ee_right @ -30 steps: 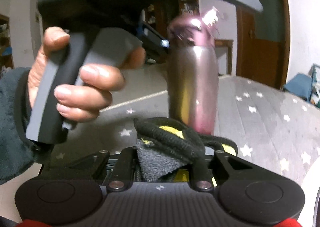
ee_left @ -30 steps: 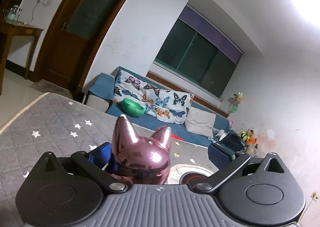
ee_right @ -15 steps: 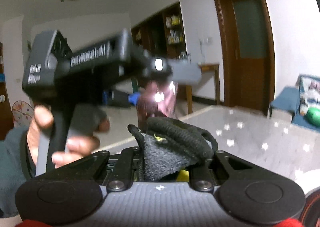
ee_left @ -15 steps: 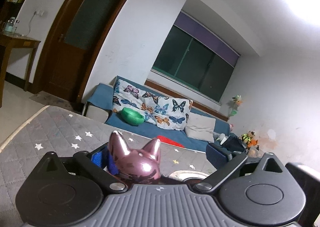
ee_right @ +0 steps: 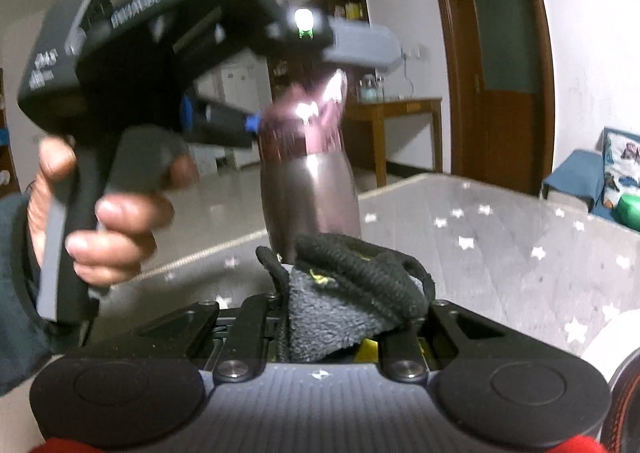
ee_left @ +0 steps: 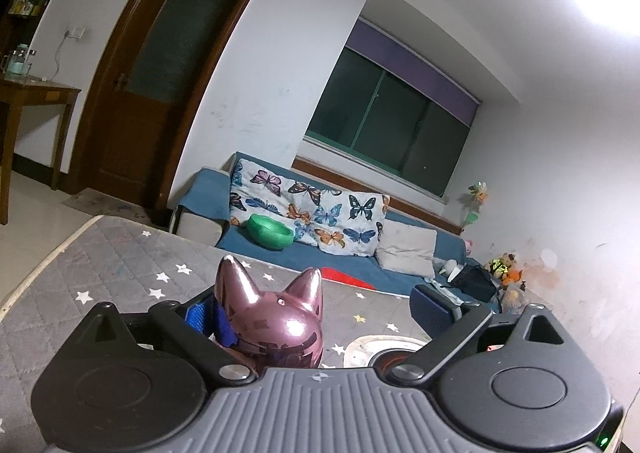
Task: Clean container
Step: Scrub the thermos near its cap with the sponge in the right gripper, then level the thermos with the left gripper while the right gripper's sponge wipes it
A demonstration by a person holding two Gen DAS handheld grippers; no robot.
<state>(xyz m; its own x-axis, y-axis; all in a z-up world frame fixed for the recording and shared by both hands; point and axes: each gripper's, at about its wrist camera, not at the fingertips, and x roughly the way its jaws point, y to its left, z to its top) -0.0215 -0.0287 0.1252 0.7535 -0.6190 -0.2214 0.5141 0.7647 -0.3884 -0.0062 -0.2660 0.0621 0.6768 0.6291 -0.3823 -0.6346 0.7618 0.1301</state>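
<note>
The bottle (ee_right: 310,189) has swung nearer the right tongs' (ee_right: 344,317) clamped cloth (ee_right: 340,305).

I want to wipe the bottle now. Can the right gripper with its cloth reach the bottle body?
Probably yes: the cloth in the right gripper sits just before the bottle, nothing between.

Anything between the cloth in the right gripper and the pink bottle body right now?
Nothing shows between them. In the right wrist view the dark cloth in the right gripper overlaps the lower body of the bottle; whether they touch I cannot tell.
</note>
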